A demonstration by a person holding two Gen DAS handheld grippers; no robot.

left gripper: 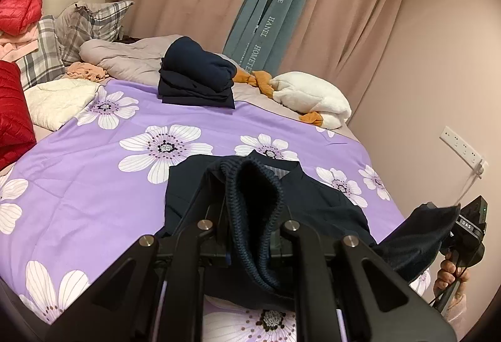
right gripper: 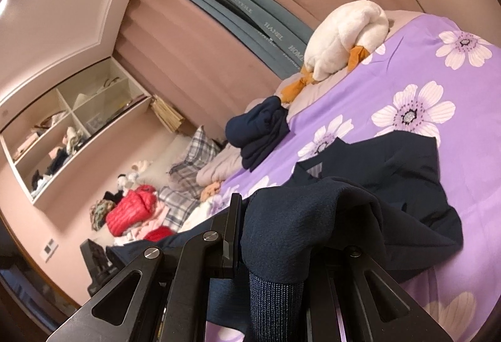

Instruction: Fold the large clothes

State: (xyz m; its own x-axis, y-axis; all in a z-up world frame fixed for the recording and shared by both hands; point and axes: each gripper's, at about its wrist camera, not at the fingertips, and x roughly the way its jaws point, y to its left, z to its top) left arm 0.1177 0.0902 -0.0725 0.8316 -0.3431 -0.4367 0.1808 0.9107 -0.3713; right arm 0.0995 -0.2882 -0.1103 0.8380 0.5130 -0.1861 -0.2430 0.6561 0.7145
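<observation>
The navy jacket (left gripper: 313, 201) lies collar-far on the purple bed (left gripper: 94, 169), spread flat for folding. The left tool (left gripper: 250, 216) pinches its ribbed hem; the right tool (right gripper: 272, 241) clamps another ribbed edge, so both lift 1 fold together. A folded navy garment (left gripper: 195, 75) waits far, out of the way.
</observation>
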